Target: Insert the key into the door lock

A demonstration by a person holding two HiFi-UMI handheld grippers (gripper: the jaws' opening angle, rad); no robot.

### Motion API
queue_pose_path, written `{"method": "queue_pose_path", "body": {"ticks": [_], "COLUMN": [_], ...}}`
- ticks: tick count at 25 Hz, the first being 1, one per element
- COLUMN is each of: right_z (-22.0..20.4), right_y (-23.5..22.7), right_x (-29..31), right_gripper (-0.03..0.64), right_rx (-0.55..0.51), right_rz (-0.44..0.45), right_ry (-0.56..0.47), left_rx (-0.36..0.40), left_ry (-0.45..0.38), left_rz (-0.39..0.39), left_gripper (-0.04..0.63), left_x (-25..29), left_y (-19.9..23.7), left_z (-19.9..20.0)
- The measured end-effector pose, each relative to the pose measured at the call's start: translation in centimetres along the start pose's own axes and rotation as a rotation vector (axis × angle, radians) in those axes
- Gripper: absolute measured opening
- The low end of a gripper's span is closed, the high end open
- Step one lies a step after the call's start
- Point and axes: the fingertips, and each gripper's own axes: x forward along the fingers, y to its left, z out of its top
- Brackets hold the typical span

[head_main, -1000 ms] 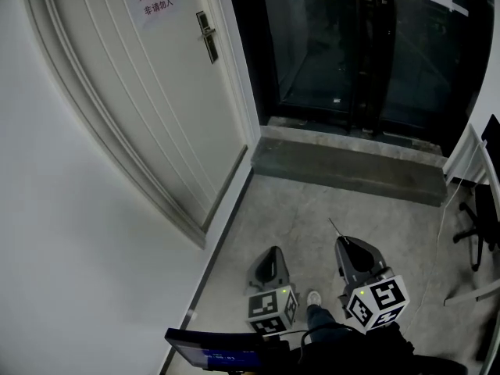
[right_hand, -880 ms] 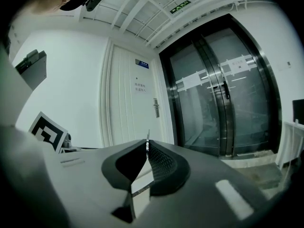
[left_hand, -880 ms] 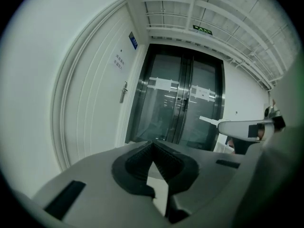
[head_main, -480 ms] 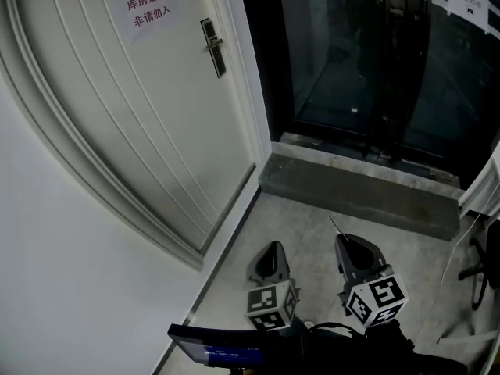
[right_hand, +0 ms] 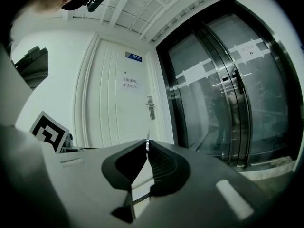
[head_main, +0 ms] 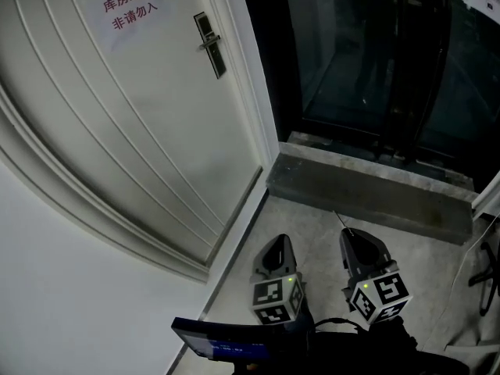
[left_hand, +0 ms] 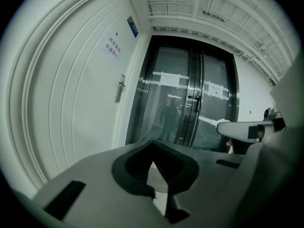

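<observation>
The door lock (head_main: 207,44), a dark plate with a lever handle, sits high on the white door (head_main: 148,123) at the upper left of the head view. It also shows far ahead in the left gripper view (left_hand: 120,87) and the right gripper view (right_hand: 150,107). My right gripper (head_main: 348,234) hangs low over the floor, shut on the key (head_main: 338,219), whose thin blade sticks out past the jaw tips (right_hand: 147,144). My left gripper (head_main: 279,241) hangs beside it, shut with nothing in it (left_hand: 152,149). Both are well away from the door.
A paper sign (head_main: 129,6) is stuck on the door above the lock. Dark glass doors (head_main: 375,53) fill the right, behind a raised concrete step (head_main: 367,190). A white wall (head_main: 70,287) runs along the left. A dark screen (head_main: 226,342) sits at the bottom.
The head view has moved forward, so the step and the door's lower corner sit nearer to both grippers. The grippers keep their low pose, side by side, with the key still held.
</observation>
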Motion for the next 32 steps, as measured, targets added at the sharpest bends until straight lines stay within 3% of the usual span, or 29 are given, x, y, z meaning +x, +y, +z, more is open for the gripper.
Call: {"method": "queue_pose_path", "body": {"ticks": [12, 23, 32], "right_z": [4.3, 4.0, 5.4], "right_y": [-3.1, -3.8, -8.9], "right_x": [22.2, 33.6, 45.1], "right_gripper": [0.012, 0.012, 0.012], "right_rx": [0.01, -0.003, -0.016], "right_rz": [0.003, 0.03, 0.122], "right_ry": [-0.026, 0.014, 0.005], "left_rx": [0.025, -0.003, -0.02], "left_ry": [-0.019, -0.036, -0.052], "left_rz": [-0.021, 0.007, 0.089], "left_gripper": [0.0, 0.0, 0.0], "left_x": [17.0, 25.4, 36.0], "left_y": [10.4, 17.2, 20.8], "left_z": [9.6, 11.2, 13.5]}}
